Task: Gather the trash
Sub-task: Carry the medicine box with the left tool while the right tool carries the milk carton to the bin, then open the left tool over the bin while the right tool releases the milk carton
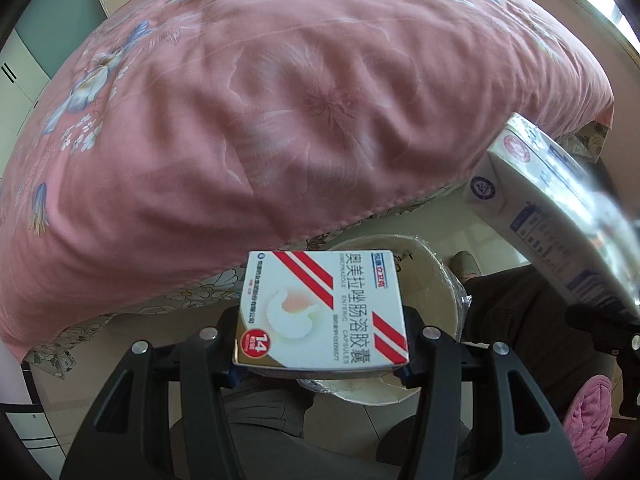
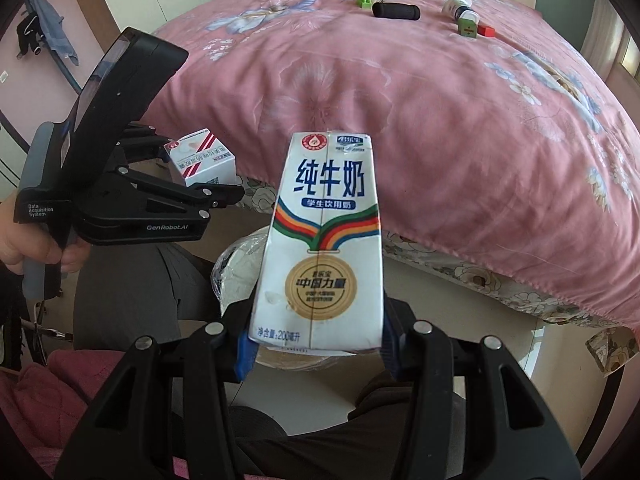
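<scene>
Currently: drop-off step | left tongs (image 1: 322, 354) clamped medicine box (image 1: 322, 308) | right tongs (image 2: 316, 350) clamped milk carton (image 2: 320, 240) | both hung above lined bin (image 1: 436, 280) | next, likely: release over its mouth

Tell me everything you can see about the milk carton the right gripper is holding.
The milk carton is a slim white paperboard box with blue Chinese lettering, a rainbow band and a gold round seal. It looks slightly dented and scuffed near its lower end. The right gripper has its jaws clamped on the carton's lower sides, so it juts forward, above a plastic-lined bin beside the pink bedspread. Only the jaws touch it.
</scene>
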Motion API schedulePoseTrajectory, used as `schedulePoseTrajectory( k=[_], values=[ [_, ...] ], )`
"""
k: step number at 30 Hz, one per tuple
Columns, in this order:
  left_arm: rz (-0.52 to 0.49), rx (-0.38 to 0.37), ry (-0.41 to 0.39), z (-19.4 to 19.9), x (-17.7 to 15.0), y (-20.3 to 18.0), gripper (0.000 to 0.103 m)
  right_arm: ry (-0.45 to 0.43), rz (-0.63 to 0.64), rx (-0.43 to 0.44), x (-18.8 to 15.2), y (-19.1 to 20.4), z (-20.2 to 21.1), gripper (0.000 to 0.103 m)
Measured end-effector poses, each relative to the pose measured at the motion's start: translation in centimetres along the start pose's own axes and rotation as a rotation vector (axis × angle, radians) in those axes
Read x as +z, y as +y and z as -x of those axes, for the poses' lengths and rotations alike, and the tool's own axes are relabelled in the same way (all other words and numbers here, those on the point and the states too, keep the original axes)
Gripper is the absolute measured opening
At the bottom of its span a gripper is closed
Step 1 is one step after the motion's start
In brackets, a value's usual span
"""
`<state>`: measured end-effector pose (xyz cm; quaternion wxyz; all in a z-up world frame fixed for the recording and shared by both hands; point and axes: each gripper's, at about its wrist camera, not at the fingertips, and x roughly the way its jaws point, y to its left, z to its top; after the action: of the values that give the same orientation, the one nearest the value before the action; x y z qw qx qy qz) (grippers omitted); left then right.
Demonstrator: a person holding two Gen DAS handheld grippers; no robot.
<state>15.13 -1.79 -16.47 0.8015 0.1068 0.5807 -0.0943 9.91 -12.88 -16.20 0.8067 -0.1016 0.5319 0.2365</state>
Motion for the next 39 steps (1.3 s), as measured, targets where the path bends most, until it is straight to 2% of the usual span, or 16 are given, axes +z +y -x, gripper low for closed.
schedulePoseTrajectory(
  k=[8,20,29,39],
  values=[
    [0.017,-0.023,0.089,-4.7,-1.8,-0.9,0.056,0.095,-0.039,0.047,-1.7,0.1,-5.0,0.049],
    [0.052,-0.055,0.227,-11.9,-4.4,-1.3,0.056,0.274,-0.107,0.067,-4.4,-0.3,-12.4,0.049],
    [0.093,-0.081,0.303,-15.5,-4.9,-1.5,0.056,0.386,-0.158,0.107,-5.3,-0.9,-17.3,0.050],
    [0.139,-0.111,0.376,-19.2,-5.7,-1.3,0.056,0.467,-0.211,0.126,-5.3,-1.4,-21.9,0.050]
  ],
)
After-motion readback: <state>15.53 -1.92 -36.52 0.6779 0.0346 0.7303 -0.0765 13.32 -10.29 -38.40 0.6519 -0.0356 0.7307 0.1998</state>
